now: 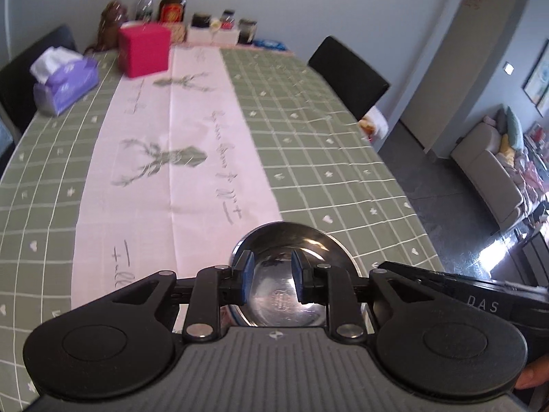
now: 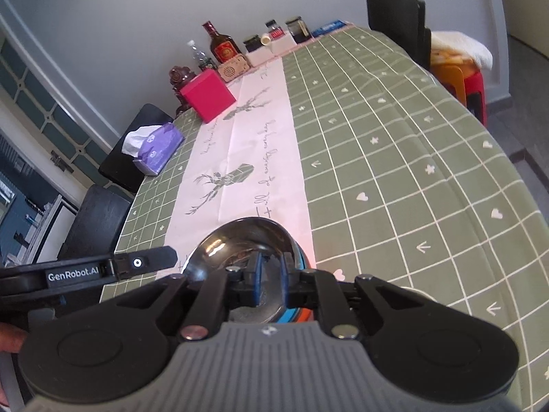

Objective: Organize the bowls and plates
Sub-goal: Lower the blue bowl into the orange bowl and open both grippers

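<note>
A shiny steel bowl (image 1: 284,240) sits upright on the near end of the table, on the pale runner (image 1: 164,158). My left gripper (image 1: 271,262) hangs over its hollow with the blue pads apart and nothing between them. In the right wrist view the same bowl (image 2: 240,237) rests on blue and orange rims (image 2: 295,315) of dishes stacked under it. My right gripper (image 2: 272,264) hovers over the bowl's near side, its pads a narrow gap apart and pressing on nothing. Each tool's black housing shows in the other's view, on the right (image 1: 480,295) and on the left (image 2: 75,276).
A pink box (image 1: 144,49), a purple tissue pack (image 1: 65,84) and bottles and jars (image 1: 206,20) stand at the table's far end. Black chairs (image 1: 350,75) (image 2: 99,219) flank the table. The green checked cloth (image 2: 394,171) drops off at the right edge.
</note>
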The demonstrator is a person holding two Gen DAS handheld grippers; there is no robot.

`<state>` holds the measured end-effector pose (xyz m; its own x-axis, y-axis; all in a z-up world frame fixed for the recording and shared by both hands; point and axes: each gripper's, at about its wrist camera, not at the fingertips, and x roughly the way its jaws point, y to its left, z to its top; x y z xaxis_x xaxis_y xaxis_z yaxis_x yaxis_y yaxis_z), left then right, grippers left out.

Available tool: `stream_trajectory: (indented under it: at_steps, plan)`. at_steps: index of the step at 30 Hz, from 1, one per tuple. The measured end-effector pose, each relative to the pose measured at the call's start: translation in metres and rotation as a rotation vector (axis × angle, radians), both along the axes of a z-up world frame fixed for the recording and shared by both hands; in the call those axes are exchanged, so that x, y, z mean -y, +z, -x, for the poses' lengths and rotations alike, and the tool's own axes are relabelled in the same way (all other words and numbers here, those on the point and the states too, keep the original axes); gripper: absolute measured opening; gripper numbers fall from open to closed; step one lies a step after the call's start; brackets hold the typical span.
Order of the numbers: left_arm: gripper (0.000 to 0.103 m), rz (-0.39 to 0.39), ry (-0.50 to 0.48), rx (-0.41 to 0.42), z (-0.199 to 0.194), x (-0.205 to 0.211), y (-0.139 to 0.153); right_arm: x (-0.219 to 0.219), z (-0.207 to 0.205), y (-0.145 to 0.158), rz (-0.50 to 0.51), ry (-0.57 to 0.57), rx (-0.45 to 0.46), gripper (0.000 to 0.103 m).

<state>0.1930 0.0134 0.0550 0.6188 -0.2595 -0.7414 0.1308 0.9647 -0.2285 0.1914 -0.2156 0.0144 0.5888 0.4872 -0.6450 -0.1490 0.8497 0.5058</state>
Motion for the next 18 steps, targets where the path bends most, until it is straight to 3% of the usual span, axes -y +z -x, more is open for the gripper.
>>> stream_trajectory:
  at_steps: [3, 10, 18]
  plan:
    - [0.027, 0.012, -0.051, 0.044, 0.018, 0.013, 0.004, 0.003, 0.014, 0.007, -0.013, 0.023, 0.02, 0.026]
    - [0.031, 0.049, -0.117, 0.092, 0.06, 0.036, 0.001, 0.006, 0.056, 0.007, 0.056, 0.059, 0.058, 0.028]
    - [0.033, 0.039, -0.14, 0.103, 0.096, 0.053, -0.019, 0.005, 0.096, -0.011, 0.18, 0.072, 0.068, 0.03]
